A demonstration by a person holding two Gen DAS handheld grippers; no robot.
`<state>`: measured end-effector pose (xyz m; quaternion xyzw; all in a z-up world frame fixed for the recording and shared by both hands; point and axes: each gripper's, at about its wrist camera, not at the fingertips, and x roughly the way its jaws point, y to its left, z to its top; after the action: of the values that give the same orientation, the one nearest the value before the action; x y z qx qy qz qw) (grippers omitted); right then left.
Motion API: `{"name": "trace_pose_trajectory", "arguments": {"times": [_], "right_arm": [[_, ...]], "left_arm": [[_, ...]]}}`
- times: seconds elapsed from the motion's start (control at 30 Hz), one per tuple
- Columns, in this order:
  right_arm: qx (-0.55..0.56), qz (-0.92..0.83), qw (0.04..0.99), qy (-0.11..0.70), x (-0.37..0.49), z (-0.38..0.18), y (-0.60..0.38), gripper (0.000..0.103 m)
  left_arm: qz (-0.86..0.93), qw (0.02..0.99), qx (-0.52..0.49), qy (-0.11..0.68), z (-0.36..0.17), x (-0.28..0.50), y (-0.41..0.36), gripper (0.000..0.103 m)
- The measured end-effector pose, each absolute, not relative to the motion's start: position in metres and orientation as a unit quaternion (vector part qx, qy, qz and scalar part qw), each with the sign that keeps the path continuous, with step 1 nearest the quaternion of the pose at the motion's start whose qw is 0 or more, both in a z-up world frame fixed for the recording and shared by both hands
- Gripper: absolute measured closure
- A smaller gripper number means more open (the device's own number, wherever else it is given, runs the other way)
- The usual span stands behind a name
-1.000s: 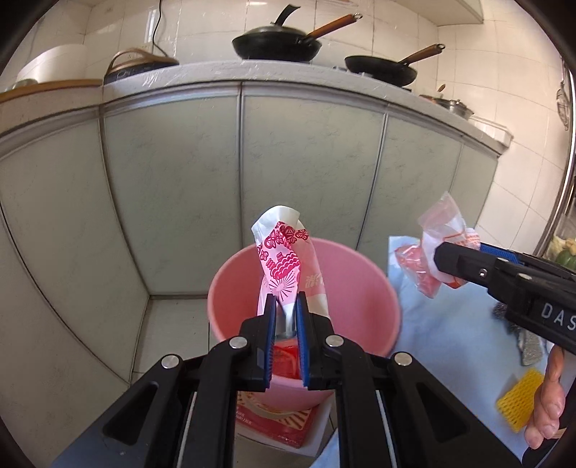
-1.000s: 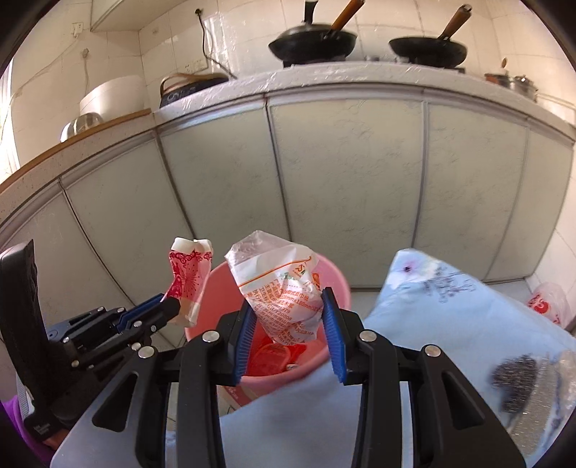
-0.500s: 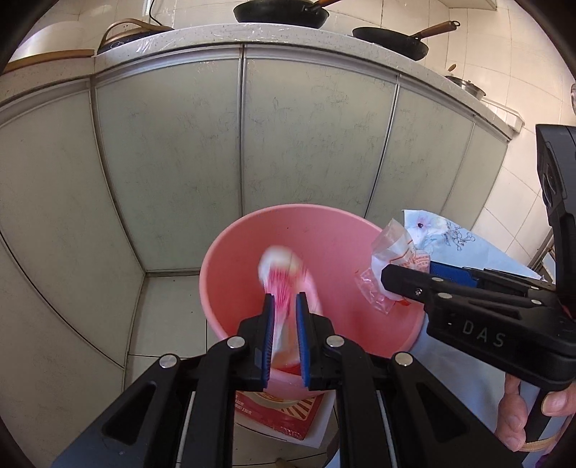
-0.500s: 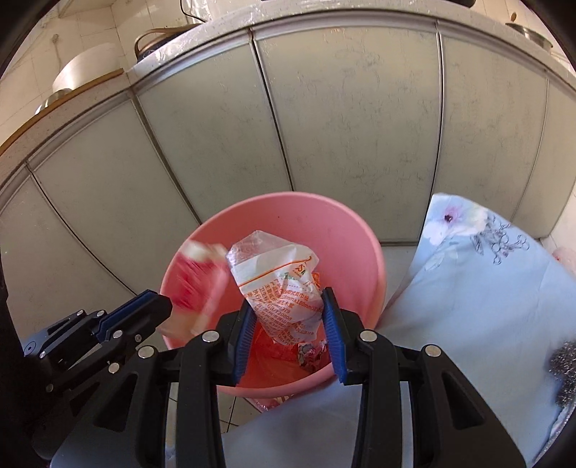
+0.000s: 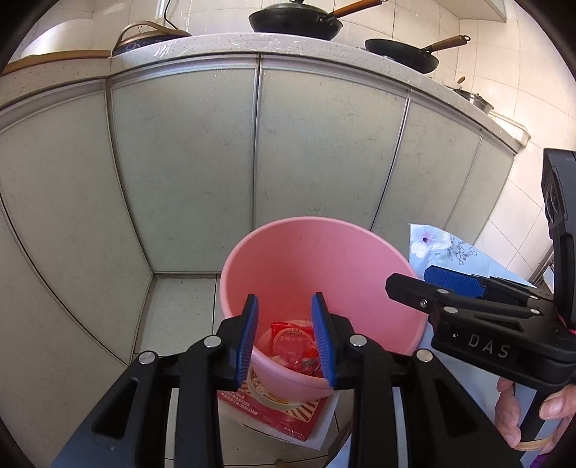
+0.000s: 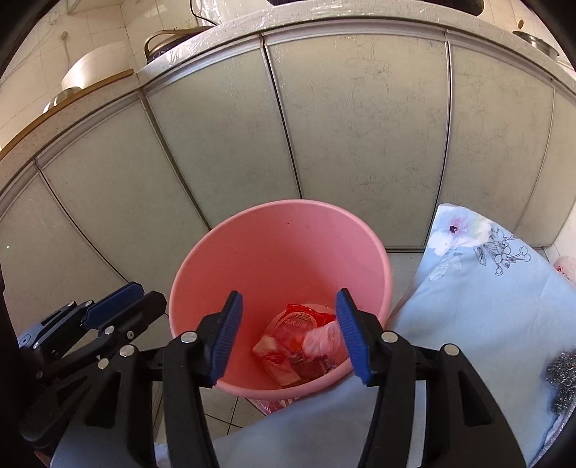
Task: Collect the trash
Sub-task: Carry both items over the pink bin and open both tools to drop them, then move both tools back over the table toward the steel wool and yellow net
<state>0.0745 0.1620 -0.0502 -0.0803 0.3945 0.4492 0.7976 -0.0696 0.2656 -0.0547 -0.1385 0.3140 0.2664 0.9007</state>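
Note:
A pink plastic bucket (image 5: 316, 259) stands on the floor by the cabinets; it also shows in the right wrist view (image 6: 273, 252). Red and white wrappers (image 6: 298, 342) lie in its bottom, also seen in the left wrist view (image 5: 291, 345). My left gripper (image 5: 286, 338) is open and empty above the bucket's near rim. My right gripper (image 6: 291, 336) is open and empty above the bucket too. Each gripper shows in the other's view: the right one (image 5: 450, 288) at the right, the left one (image 6: 108, 309) at the left.
A light blue flowered cloth (image 6: 468, 306) covers a table right of the bucket, with a steel scourer (image 6: 561, 381) on it. A red printed box (image 5: 280, 414) lies under the bucket. Grey cabinet doors (image 5: 324, 151) stand behind, with pans (image 5: 295, 21) on the counter.
Both grippers opened over the bucket. The pink-patterned wrapper left the left gripper and the orange-printed bag left the right gripper; both now lie in the bucket.

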Motion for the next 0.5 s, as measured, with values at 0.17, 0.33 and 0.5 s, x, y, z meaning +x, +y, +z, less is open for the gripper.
{"name": "trace_pose_trajectory", "arguments": {"times": [0.17, 0.33, 0.5], "right_arm": [[-0.073, 0.445, 0.811, 0.374, 0.066, -0.033, 0.139, 0.048], [-0.077, 0.429, 0.827, 0.356, 0.058, -0.020, 0.106, 0.048], [-0.070, 0.401, 0.846, 0.344, 0.050, -0.010, 0.061, 0.048]], "left_arm": [[0.258, 0.907, -0.137, 0.303, -0.043, -0.074, 0.256, 0.073], [0.236, 0.917, -0.131, 0.295, -0.031, -0.070, 0.237, 0.066], [0.193, 0.929, -0.118, 0.294, -0.021, -0.061, 0.209, 0.058]]}}
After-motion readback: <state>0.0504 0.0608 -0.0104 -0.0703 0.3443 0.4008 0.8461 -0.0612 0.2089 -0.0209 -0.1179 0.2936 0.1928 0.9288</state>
